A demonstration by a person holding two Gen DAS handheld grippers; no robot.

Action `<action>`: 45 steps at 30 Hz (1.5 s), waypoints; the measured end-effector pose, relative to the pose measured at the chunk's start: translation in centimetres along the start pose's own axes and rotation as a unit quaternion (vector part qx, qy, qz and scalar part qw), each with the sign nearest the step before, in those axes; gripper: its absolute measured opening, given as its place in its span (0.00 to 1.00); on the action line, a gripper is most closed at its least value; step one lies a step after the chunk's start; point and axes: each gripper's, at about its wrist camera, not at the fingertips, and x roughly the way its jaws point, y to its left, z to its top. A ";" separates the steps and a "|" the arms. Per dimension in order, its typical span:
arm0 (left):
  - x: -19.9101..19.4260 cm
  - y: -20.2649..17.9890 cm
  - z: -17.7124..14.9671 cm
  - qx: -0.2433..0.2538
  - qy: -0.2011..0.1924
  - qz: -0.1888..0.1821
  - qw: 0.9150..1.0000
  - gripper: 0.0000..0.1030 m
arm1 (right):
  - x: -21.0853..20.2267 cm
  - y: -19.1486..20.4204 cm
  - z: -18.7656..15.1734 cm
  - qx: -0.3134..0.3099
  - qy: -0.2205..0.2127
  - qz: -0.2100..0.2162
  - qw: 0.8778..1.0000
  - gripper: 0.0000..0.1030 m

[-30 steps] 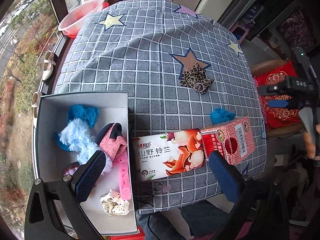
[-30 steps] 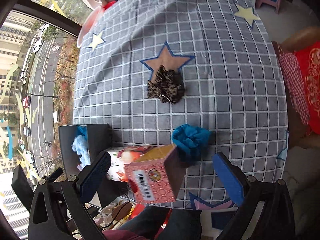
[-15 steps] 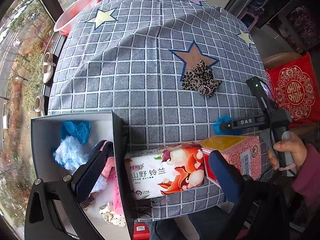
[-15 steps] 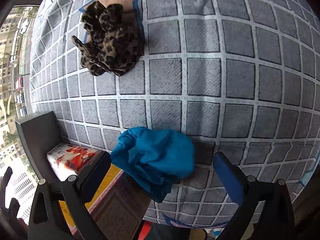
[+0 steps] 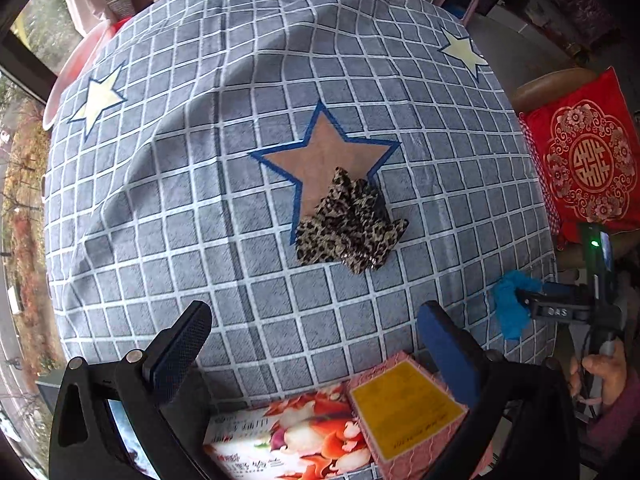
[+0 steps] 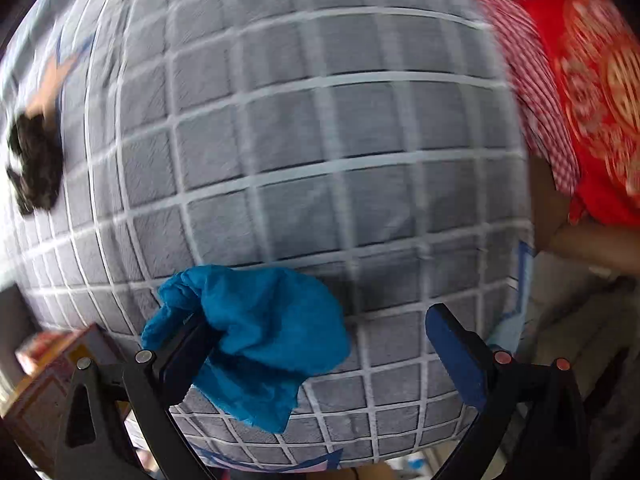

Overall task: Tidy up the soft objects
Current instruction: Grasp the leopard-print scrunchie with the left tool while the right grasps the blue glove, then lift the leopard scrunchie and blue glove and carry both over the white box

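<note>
A crumpled blue cloth [image 6: 256,332] lies on the grey checked tablecloth [image 6: 304,152] between my right gripper's open fingers, against the left finger [image 6: 188,356]. My right gripper [image 6: 320,348] is low over the table and is wide open. The blue cloth also shows in the left wrist view [image 5: 510,304] at the right gripper's tip. A leopard-print scrunchie [image 5: 348,228] lies on a brown star near the table's middle; it also shows in the right wrist view [image 6: 34,168]. My left gripper [image 5: 316,344] is open and empty, above the table's near part.
A floral tissue box [image 5: 288,436] and a pink box with a yellow top [image 5: 404,404] stand at the near edge. A corner of the storage box [image 5: 120,428] shows bottom left. A red cushion [image 5: 584,156] on a chair is right of the table. A pink basin [image 5: 76,72] is far left.
My right gripper has come down around the blue cloth, which now touches its left finger. My left gripper has moved forward and right, away from the storage box.
</note>
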 end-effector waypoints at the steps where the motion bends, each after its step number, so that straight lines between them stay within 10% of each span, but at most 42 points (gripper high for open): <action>1: 0.8 -0.5 0.7 0.005 0.003 0.000 1.000 1.00 | -0.7 -1.0 -0.4 0.014 -0.013 0.026 0.999 1.00; 9: 6.6 -3.1 4.3 0.033 0.019 0.030 0.999 1.00 | -1.5 -0.4 -3.2 -0.009 -0.060 0.091 0.994 1.00; 20: 11.8 -2.3 5.2 0.014 0.048 0.047 0.998 1.00 | 2.0 5.2 -3.4 -0.073 -0.063 -0.012 0.995 1.00; 39: 14.5 -1.7 5.3 0.007 0.080 0.050 0.995 1.00 | 2.0 6.3 -3.0 -0.064 -0.087 -0.011 0.994 1.00; 42: 13.5 -2.3 4.9 0.021 0.067 0.044 0.997 0.88 | 2.0 6.4 -3.1 -0.075 -0.079 -0.017 0.994 0.98; 45: 12.4 -4.1 4.6 0.064 0.053 0.029 0.996 0.53 | 1.5 6.6 -3.3 -0.083 -0.081 -0.019 0.993 0.81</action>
